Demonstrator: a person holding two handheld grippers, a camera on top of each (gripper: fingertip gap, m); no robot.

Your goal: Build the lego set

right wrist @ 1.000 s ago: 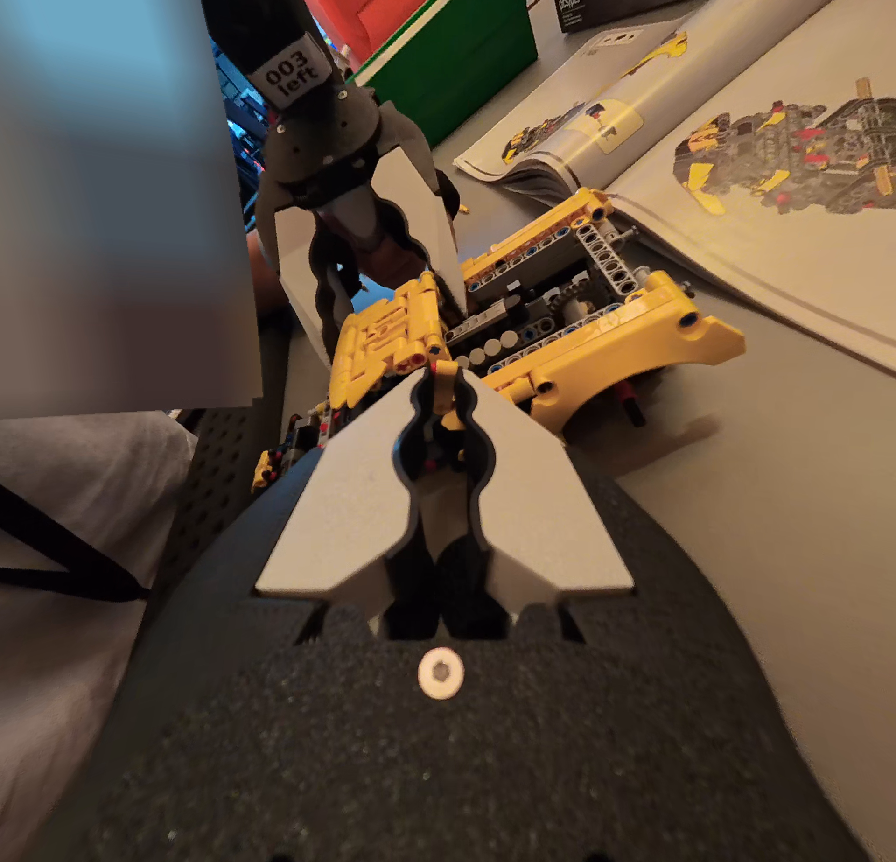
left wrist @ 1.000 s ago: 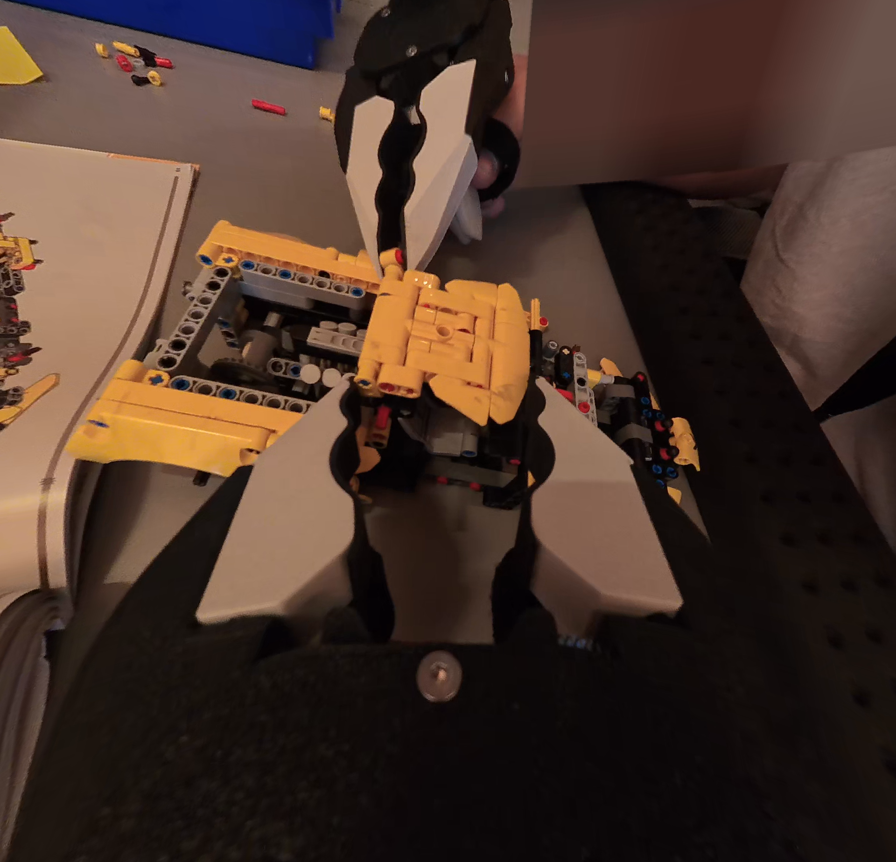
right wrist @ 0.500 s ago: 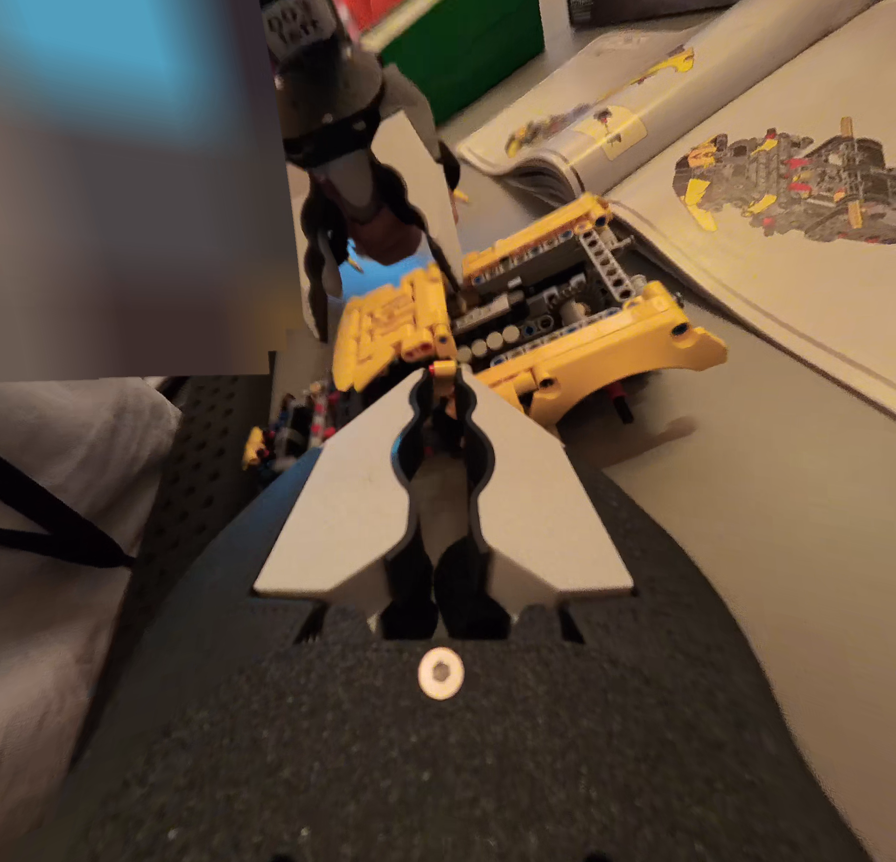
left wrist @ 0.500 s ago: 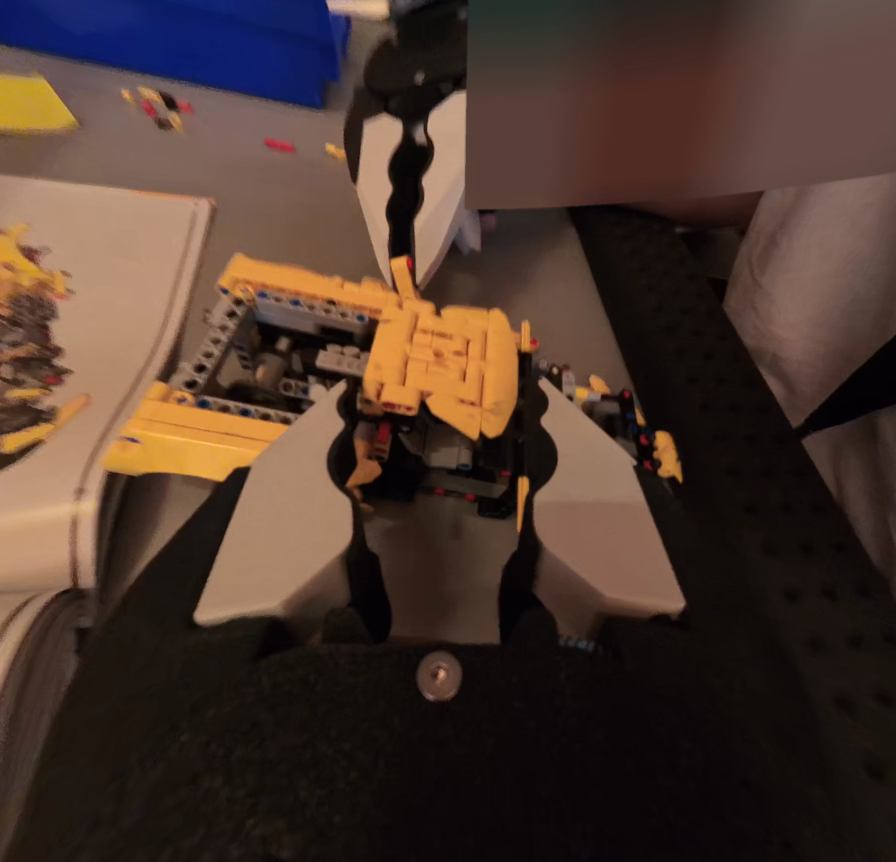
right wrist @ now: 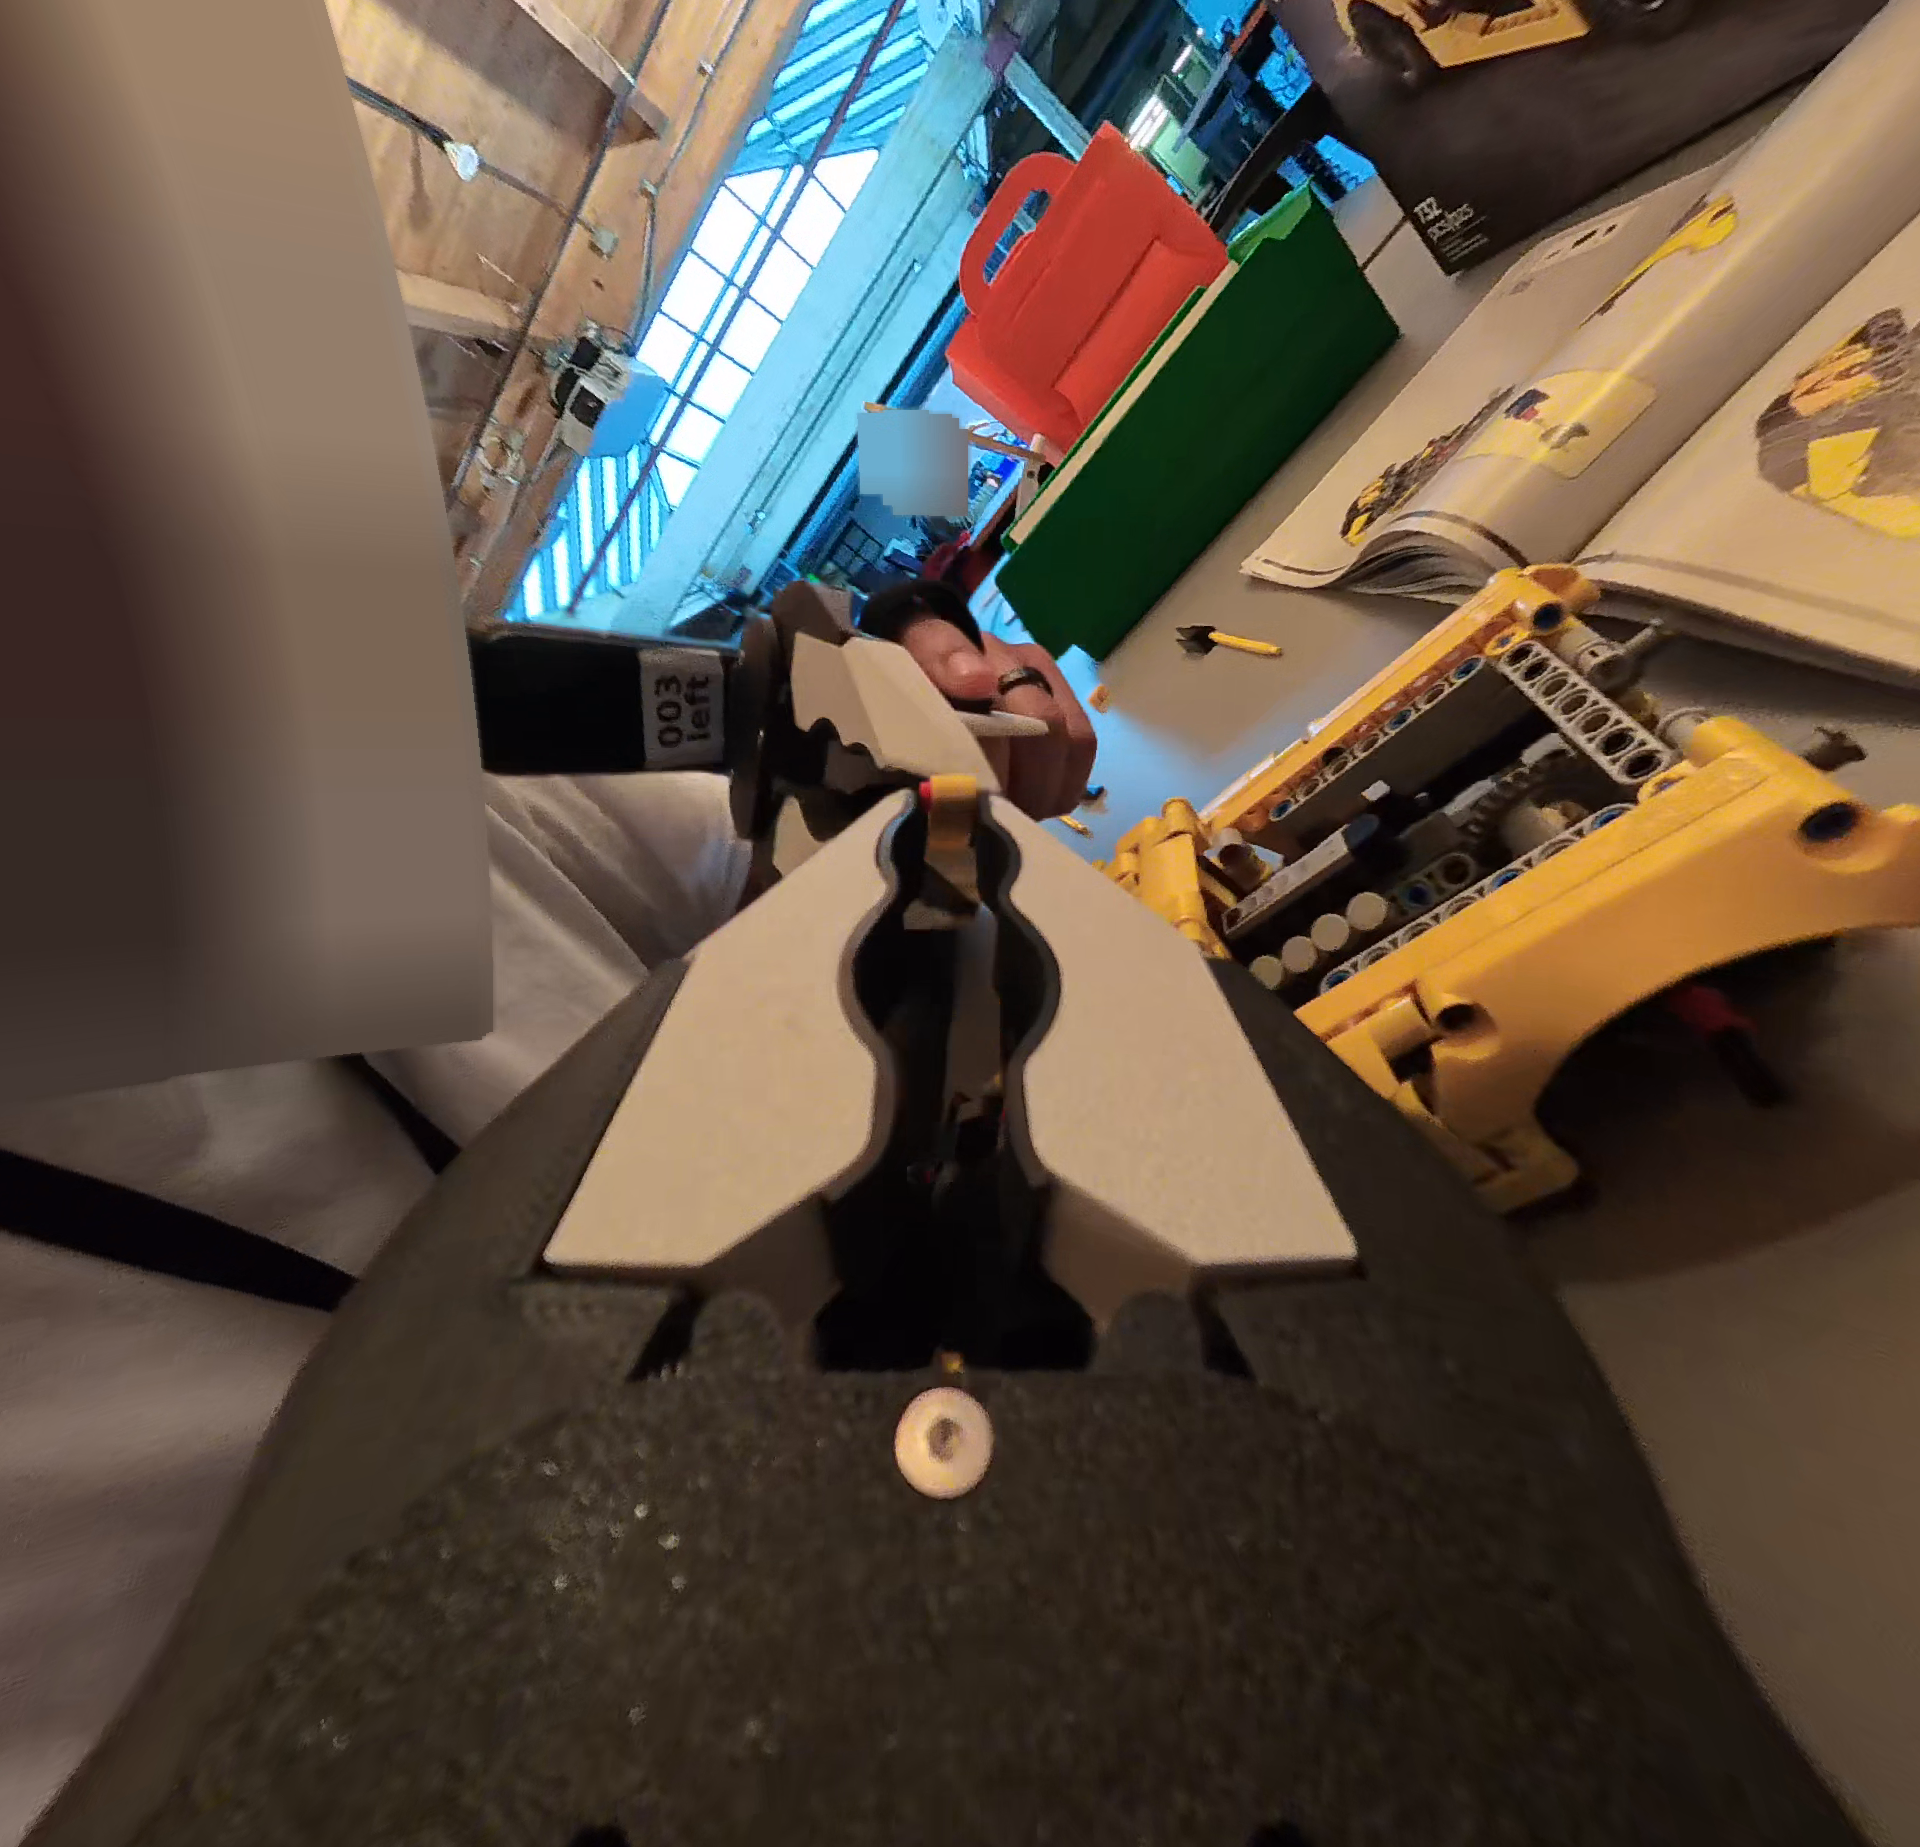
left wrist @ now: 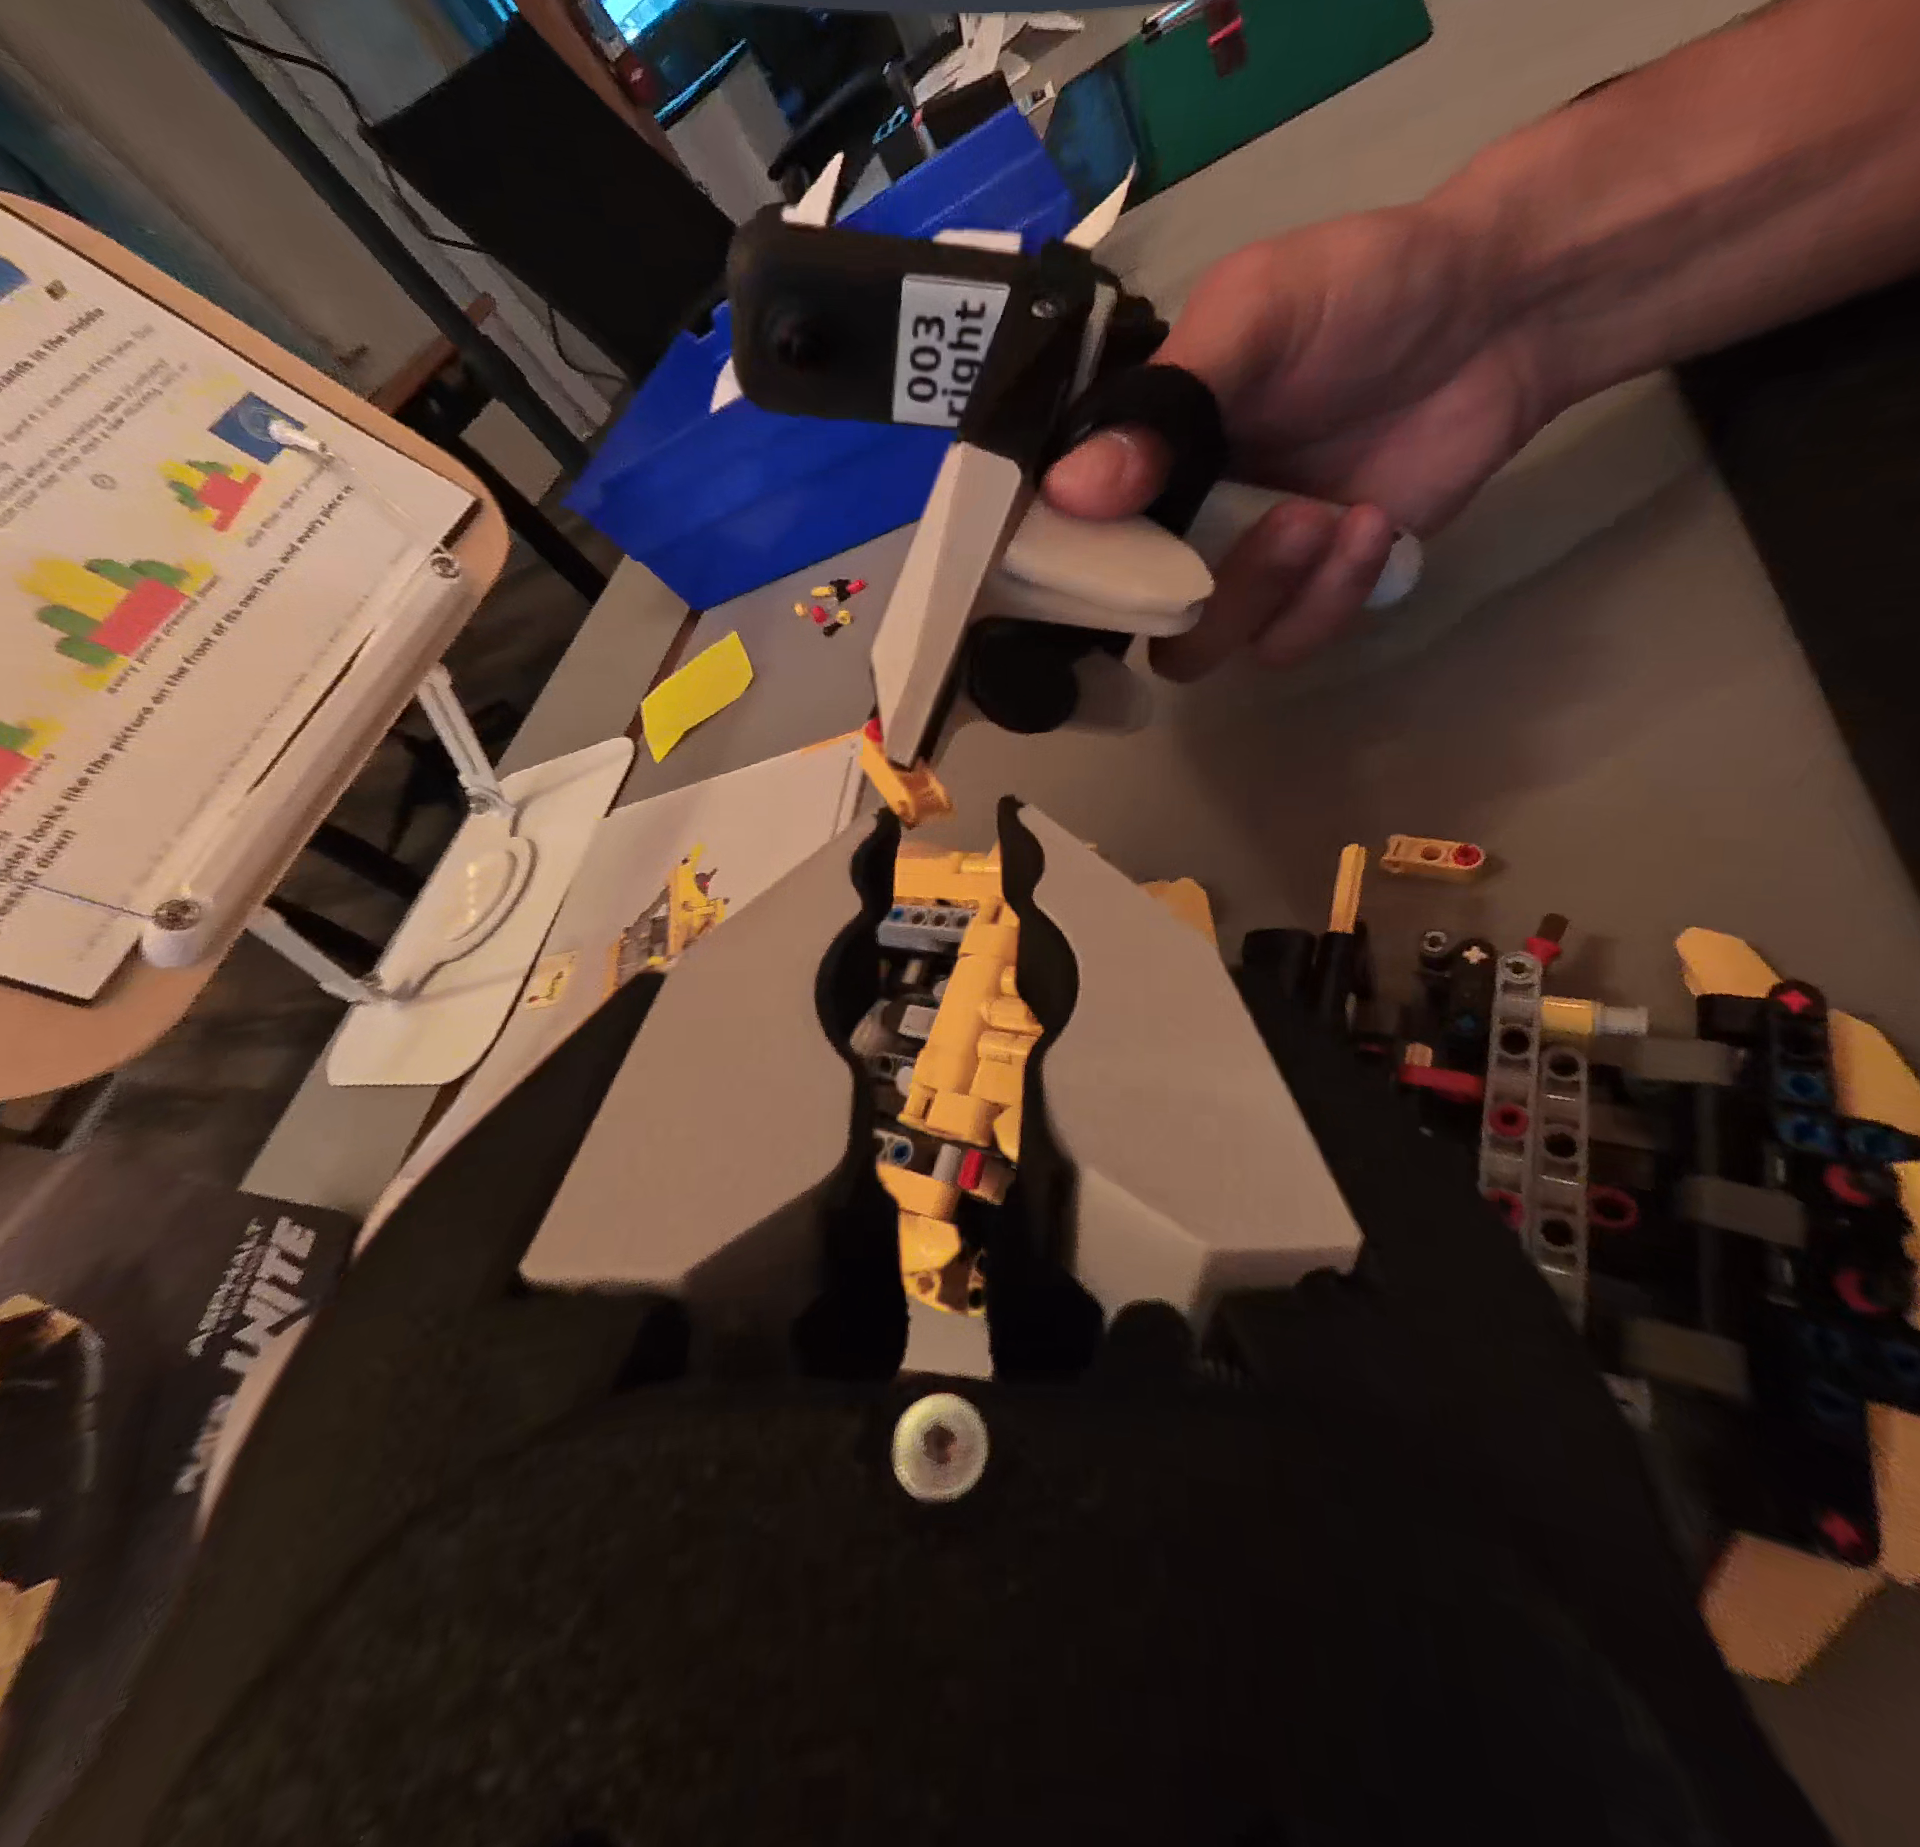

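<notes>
The yellow and black lego car model [right wrist: 1475, 924] lies on the grey table. In the left wrist view its yellow roof section [left wrist: 966, 1028] fills the narrow gap between my left gripper's [left wrist: 948, 818] fingers, which are shut on it. The black front end [left wrist: 1621, 1122] lies to the right. My right gripper [right wrist: 951, 802] is shut on a small yellow piece with a red pin [right wrist: 951, 818]. In the left wrist view the right gripper [left wrist: 906, 753] holds this piece [left wrist: 906, 791] just above my left fingertips. The left gripper [right wrist: 883, 717] shows behind the piece, its tips hidden.
An open instruction booklet [right wrist: 1683, 467], a green bin [right wrist: 1195, 467], a red bin [right wrist: 1081, 280] and the set's box [right wrist: 1558, 41] stand beyond the model. A blue bin [left wrist: 790, 467], a card on a stand [left wrist: 156, 592], a yellow paper [left wrist: 696, 691] and loose pieces [left wrist: 1434, 855] lie around. Both grippers' tips are close together, under 4 cm apart.
My left gripper's jaws have narrowed onto the model's yellow roof and its view has rolled and tilted up. My right gripper has lifted with the small yellow piece away from the model's side.
</notes>
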